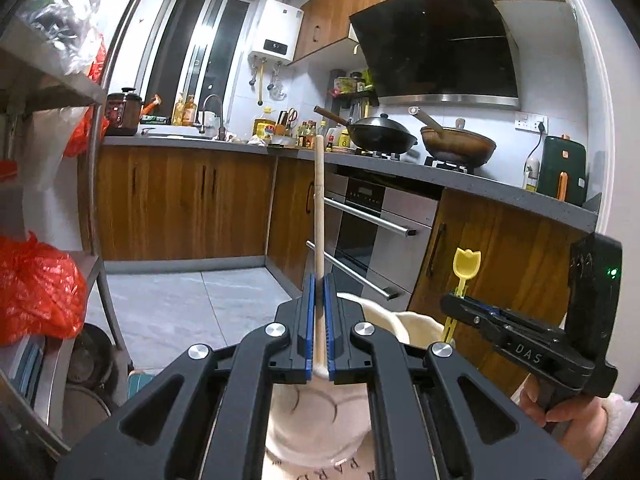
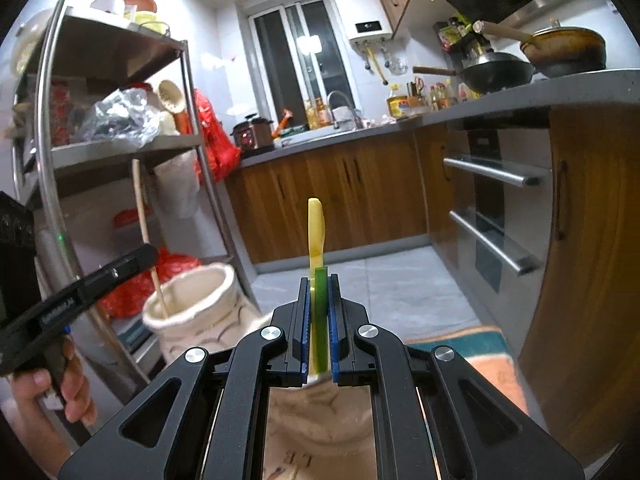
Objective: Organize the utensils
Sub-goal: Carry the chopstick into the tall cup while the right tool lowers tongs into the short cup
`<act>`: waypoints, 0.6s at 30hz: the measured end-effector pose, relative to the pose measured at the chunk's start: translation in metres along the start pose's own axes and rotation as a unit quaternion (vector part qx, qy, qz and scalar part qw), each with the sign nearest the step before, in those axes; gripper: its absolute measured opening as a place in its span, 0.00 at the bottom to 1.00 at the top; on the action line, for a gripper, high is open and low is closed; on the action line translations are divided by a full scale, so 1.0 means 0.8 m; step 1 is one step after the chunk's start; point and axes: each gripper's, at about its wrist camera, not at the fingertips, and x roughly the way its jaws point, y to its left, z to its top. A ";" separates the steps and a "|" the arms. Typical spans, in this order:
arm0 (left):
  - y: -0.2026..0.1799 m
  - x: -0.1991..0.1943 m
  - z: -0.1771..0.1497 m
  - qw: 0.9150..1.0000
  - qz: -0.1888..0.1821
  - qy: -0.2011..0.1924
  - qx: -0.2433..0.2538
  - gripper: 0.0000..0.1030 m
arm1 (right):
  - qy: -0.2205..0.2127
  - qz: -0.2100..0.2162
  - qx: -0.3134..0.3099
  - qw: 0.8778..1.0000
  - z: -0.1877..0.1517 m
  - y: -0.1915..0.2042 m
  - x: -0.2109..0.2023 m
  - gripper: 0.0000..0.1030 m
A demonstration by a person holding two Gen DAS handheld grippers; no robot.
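Note:
My left gripper (image 1: 319,284) is shut on a long wooden stick-like utensil (image 1: 319,200) that stands upright, its lower end down in a cream ceramic holder (image 1: 384,320). In the right wrist view the same stick (image 2: 146,236) goes into the holder (image 2: 192,308), with the left gripper (image 2: 148,254) on it. My right gripper (image 2: 319,284) is shut on a yellow and green plastic utensil (image 2: 315,228), held upright. In the left wrist view that utensil's yellow tulip-shaped end (image 1: 466,266) sticks up above the right gripper (image 1: 456,300), just right of the holder.
A steel shelf rack (image 2: 120,148) with red bags stands left. Wooden cabinets (image 1: 180,204) and an oven (image 1: 372,236) line the far side, with two woks (image 1: 384,132) on the stove. A cloth with lettering (image 1: 320,468) lies under the holder.

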 end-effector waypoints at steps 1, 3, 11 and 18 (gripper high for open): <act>0.002 -0.002 -0.001 1.000 0.001 0.003 0.000 0.04 | 0.007 0.001 -0.002 1.000 -0.002 0.001 0.002 0.09; 0.002 -0.002 -0.002 1.000 0.005 0.010 -0.001 0.04 | 0.018 0.002 -0.007 1.000 -0.007 0.001 0.004 0.09; 0.002 0.003 -0.007 1.000 0.014 0.022 0.005 0.04 | 0.029 -0.010 -0.001 1.000 -0.008 -0.005 0.004 0.09; 0.001 0.003 -0.010 0.999 0.023 0.021 0.009 0.05 | 0.032 -0.012 0.001 0.999 -0.009 -0.006 0.006 0.09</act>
